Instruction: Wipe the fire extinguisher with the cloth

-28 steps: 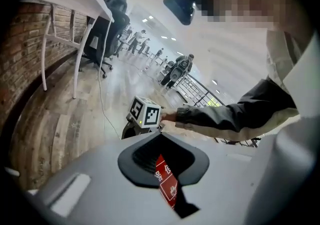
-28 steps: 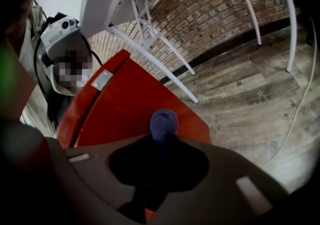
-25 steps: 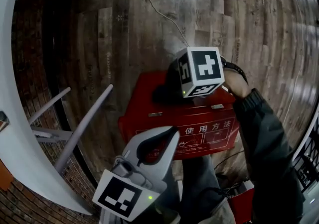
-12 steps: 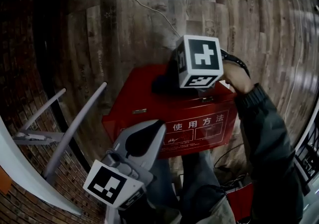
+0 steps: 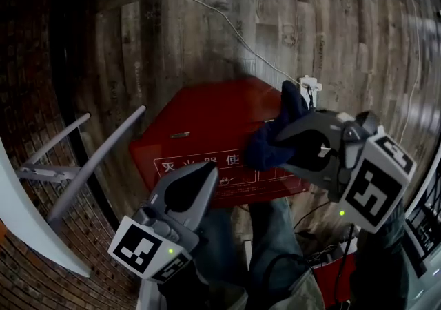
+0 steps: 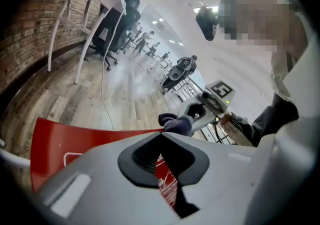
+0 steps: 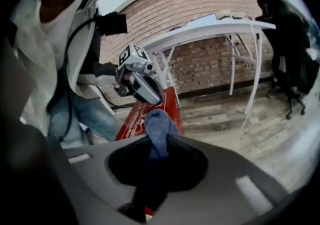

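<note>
The fingers (image 7: 225,179) of my right gripper (image 7: 159,141) are closed on a dark blue cloth (image 7: 156,121). It is pinched between them, with a soft bunch sticking out past the tips and a darker tail hanging back into the hollow. In the head view this gripper (image 5: 284,138) comes in from the right and points left and downward. Its marker cube (image 5: 375,184) is out at the near right. The cloth (image 5: 269,145) lies over the right near part of the red metal fire extinguisher box with white print (image 5: 207,116); I cannot tell whether it touches the box.

The fingers (image 6: 100,169) of my left gripper (image 6: 161,135) meet tip to tip, and I see nothing clamped between them. Through the slit below the tips shows the box's printed front. In the head view this gripper (image 5: 207,169) rises from the near left, slanting down toward the box's near face.

The box stands on the grey wooden plank floor (image 5: 331,26), roughly in the middle of the head view. A white cable (image 5: 227,23) runs across the far floor. A white desk (image 5: 27,226) curves along the left, and one slanted leg (image 5: 96,164) of it is close to the box's left end.
</note>
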Demonstrator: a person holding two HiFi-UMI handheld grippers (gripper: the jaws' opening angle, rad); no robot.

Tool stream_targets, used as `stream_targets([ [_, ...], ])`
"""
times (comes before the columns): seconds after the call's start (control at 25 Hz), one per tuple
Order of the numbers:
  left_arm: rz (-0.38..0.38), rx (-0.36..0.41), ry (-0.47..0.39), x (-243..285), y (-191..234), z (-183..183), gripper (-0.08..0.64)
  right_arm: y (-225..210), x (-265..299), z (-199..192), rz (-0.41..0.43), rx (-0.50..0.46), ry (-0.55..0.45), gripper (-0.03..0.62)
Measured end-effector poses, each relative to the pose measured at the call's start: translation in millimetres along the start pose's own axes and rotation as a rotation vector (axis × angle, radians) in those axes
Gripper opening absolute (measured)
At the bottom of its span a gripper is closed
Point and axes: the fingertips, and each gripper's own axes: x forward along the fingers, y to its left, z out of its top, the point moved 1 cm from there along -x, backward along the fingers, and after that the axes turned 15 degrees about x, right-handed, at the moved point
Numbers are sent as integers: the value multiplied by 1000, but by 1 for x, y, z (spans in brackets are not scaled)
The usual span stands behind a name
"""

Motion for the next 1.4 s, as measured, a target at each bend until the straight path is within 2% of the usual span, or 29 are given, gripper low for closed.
stream_targets([
  [0.12,21,-9,-28,-2,-14,-7,5,24,16,-20,-256,-82,-20,64],
  [0.16,26,-12,-34,-3,-20,-10,5,33,21,-27,-297,-71,-35,64],
  [0.28,56,-27,-56,-4,-38,-20,5,68,33,-46,-261,83,-95,64],
  [0.36,75,-55,-76,-7,-51,-25,5,89,43,-57,-257,128,-112,64],
  [0.48,87,-96,-93,-19,-78,-35,5,108,51,-68,-366,83,-113,65],
  [0.56,117,-104,-104,-28,-89,-42,5,104,50,-68,-420,32,-110,64],
  [0.64,184,-113,-127,-41,-90,-50,5,90,48,-56,-433,2,-124,66],
  [0.76,301,-144,-165,-68,-86,-67,5,67,55,-19,-474,-62,-173,66],
  [0.84,361,-178,-184,-84,-88,-82,5,61,68,6,-467,-91,-191,66],
  [0.92,387,-222,-216,-92,-95,-92,5,67,81,14,-430,-111,-191,66],
  [1.0,386,-251,-257,-96,-103,-92,5,85,85,3,-373,-137,-186,66],
  [1.12,373,-248,-279,-97,-112,-95,5,114,73,-40,-321,-134,-190,66],
  [1.24,354,-264,-278,-94,-115,-110,5,115,46,-81,-418,-130,-195,66],
  [1.32,336,-274,-277,-94,-115,-118,5,99,31,-85,-508,-121,-235,66],
  [1.4,326,-271,-275,-98,-113,-122,5,78,23,-77,-591,-51,-271,66],
])
